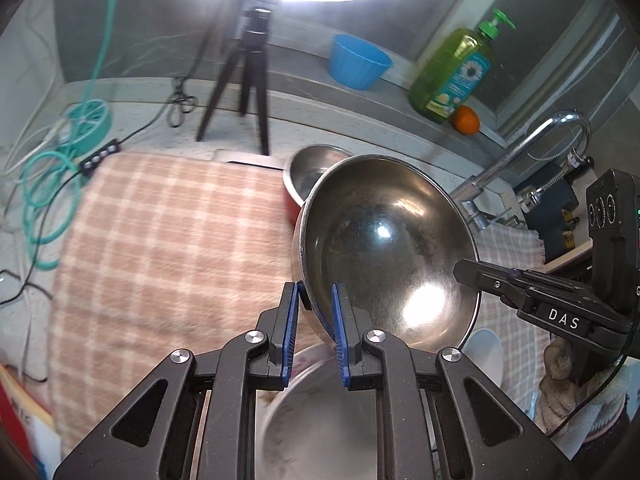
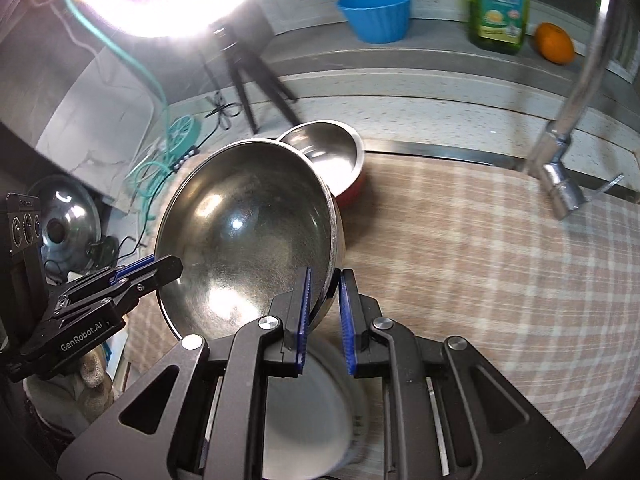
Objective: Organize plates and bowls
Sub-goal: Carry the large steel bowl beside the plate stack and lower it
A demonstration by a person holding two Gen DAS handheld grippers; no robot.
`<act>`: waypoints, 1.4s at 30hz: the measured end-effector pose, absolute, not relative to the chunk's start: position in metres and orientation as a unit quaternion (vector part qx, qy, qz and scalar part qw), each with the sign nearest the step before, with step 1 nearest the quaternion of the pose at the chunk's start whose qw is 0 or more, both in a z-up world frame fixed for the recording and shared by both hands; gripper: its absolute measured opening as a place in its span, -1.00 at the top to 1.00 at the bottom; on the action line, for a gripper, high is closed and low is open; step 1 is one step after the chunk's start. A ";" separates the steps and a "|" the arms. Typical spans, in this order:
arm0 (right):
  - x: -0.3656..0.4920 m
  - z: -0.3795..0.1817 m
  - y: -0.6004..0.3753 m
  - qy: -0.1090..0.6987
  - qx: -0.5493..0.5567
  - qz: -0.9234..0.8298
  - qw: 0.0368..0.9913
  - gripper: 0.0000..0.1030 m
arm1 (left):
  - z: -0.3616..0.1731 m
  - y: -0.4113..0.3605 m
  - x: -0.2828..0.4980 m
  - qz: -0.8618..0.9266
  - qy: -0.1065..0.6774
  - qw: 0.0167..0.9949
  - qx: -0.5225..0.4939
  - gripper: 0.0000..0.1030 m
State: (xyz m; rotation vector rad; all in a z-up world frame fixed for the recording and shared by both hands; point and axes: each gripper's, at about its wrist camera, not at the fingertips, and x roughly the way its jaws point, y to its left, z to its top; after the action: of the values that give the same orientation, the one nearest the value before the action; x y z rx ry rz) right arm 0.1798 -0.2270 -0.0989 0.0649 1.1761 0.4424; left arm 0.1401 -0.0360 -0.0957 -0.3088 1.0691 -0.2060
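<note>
A large steel bowl [image 1: 392, 248] is held in the air between both grippers, tilted so its inside faces the cameras; it also shows in the right wrist view [image 2: 248, 236]. My left gripper [image 1: 316, 312] is shut on its left rim. My right gripper [image 2: 324, 304] is shut on its right rim and shows from the side in the left wrist view [image 1: 476, 272]. Behind it a smaller steel bowl with a red outside [image 1: 308, 176] [image 2: 332, 156] stands on the checked cloth [image 1: 168, 240]. Below the grippers lies a white bowl [image 1: 312, 412] [image 2: 304, 416].
A blue plastic bowl [image 1: 358, 62], a green soap bottle [image 1: 452, 72] and an orange [image 1: 466, 120] stand on the back ledge. A faucet [image 1: 532, 148] rises at the right. A tripod [image 1: 248, 76] and teal cables [image 1: 52, 184] lie at the back left. A pot lid [image 2: 64, 216] is at the left.
</note>
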 end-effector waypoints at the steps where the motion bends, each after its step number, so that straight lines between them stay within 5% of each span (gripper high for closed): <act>1: 0.178 -0.100 -0.221 0.551 0.028 0.210 0.807 0.72 | -0.095 -0.030 0.137 -0.093 0.505 0.845 -0.149 0.71; 21: 0.140 -0.131 -0.100 0.580 -0.014 0.291 0.761 0.70 | -0.114 0.073 0.077 -0.010 0.519 0.837 -0.173 0.71; 42: 0.118 -0.164 -0.074 0.614 -0.036 0.318 0.722 0.66 | -0.148 0.097 0.049 0.018 0.554 0.812 -0.181 0.71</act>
State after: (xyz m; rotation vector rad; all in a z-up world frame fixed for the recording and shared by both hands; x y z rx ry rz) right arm 0.1177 -0.0742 -0.1640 -0.0786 1.3560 0.7015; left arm 0.0492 0.0972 -0.1481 -0.3868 1.1826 0.0394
